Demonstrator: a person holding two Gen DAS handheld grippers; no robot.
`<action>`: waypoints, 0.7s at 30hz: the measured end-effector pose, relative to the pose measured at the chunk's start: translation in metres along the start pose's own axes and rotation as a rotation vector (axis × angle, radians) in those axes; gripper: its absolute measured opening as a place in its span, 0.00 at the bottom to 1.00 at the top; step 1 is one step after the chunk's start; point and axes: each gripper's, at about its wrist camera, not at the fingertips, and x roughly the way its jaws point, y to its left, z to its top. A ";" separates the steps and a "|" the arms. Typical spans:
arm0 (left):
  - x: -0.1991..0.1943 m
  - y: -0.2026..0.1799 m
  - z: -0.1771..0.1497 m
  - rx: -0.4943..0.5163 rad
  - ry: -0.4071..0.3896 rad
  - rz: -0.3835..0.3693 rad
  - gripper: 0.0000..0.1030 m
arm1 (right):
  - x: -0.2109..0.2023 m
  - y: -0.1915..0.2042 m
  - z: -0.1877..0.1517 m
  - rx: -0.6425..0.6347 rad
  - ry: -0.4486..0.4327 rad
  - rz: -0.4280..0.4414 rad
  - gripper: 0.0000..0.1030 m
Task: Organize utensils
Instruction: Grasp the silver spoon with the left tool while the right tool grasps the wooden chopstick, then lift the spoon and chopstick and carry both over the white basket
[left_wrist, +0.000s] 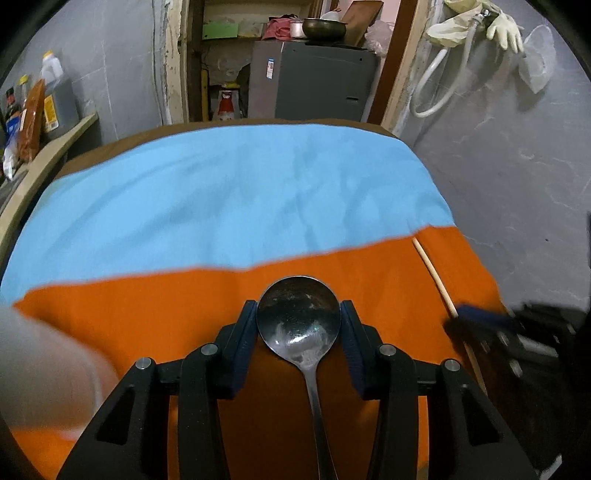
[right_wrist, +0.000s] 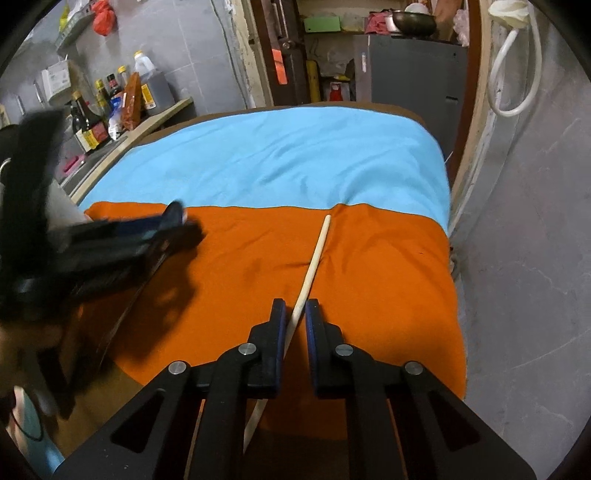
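Left wrist view: the left gripper (left_wrist: 297, 325) holds a metal spoon (left_wrist: 297, 325) by the bowl, one pad against each side of it, the handle running back under the tool. The spoon is over the orange cloth (left_wrist: 147, 325), near its seam with the blue cloth (left_wrist: 221, 192). Grip on a rounded bowl is judged prone to slipping; the spoon is best carried level and set down without haste. The frame is blurred at its edges.

Right wrist view: the right gripper (right_wrist: 295, 317) is drawn narrow about a pale chopstick (right_wrist: 314, 258), which passes between the pads; the stick touches the left pad, and contact on the right pad cannot be confirmed. The far end lies on the orange cloth. Recommendation: lift straight, keep the long end clear of the left gripper, which is blurred at the left.
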 end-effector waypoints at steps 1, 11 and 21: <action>-0.003 -0.001 -0.002 -0.003 0.000 -0.007 0.37 | 0.002 0.001 0.003 -0.005 0.003 0.000 0.09; -0.020 -0.011 -0.018 -0.008 -0.026 -0.035 0.37 | 0.024 0.001 0.033 0.001 0.068 0.036 0.09; -0.060 -0.013 -0.039 -0.021 -0.178 -0.019 0.37 | -0.024 -0.018 0.009 0.187 -0.153 0.186 0.02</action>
